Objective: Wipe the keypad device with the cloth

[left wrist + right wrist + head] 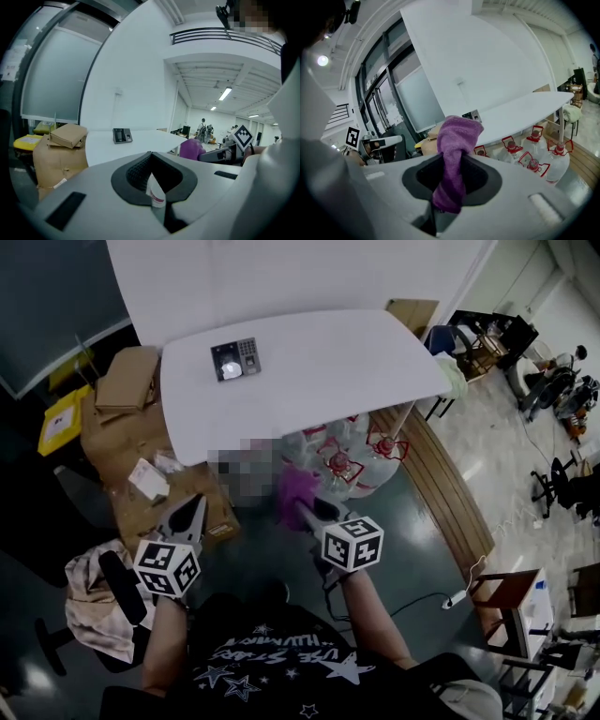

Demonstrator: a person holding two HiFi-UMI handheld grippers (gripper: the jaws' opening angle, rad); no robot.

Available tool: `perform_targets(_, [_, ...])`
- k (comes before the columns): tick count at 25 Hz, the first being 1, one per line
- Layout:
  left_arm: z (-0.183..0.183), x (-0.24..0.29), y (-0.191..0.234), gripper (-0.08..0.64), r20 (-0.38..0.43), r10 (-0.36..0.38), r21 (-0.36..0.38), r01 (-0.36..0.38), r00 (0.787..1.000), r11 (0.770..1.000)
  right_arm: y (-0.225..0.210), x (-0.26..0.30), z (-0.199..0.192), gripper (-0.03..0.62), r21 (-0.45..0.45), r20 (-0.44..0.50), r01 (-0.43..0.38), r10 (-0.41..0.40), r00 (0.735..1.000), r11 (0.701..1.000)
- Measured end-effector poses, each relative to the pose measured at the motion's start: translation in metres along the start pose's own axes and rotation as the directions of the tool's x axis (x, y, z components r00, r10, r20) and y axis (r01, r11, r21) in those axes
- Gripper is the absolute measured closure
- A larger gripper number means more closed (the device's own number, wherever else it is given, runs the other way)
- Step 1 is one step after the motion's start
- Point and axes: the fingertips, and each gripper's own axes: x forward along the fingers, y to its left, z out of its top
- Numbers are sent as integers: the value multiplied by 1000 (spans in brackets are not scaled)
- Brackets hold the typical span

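The keypad device [235, 358] is a small dark unit with a screen and keys, lying near the far left corner of the white table [319, 371]. In the left gripper view the keypad device [122, 135] shows far ahead. Both grippers hang well short of the table, over the dark floor. My right gripper [306, 513] is shut on a purple cloth [296, 487]; in its own view the cloth [457, 136] bunches up above the right gripper [453, 161]. My left gripper [195, 506] looks shut with nothing held, and the left gripper [151, 157] shows only a white sticker.
Cardboard boxes [127, 381] are stacked left of the table. Large water bottles [352, 460] with red caps stand under its near edge. An office chair [94, 601] draped with fabric is at my left. A power strip [457, 597] and cable lie on the floor at right.
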Motion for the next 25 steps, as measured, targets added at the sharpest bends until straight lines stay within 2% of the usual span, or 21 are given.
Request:
perform_targets(4, [0,11,12,552,-24,3,-13,-3,1000,1000,-9,13,1,495,24,-11,0,1,1000,1000])
perform_targets(8, [0,30,32,552,-37,-9,-30,8,999,1000,-12,32,9,494,8,-27,13,-12,1000,1000])
perform_targets(16, [20,89,67,552,-37,-112,-36,111,993,993,-26,67,53,494,-34,-12,81,-81,997,996])
perform_targets(25, [45,137,132,552,-34,-138,-54,136,990,989,-48,129,99,494,-3,12,156,-156,988,988])
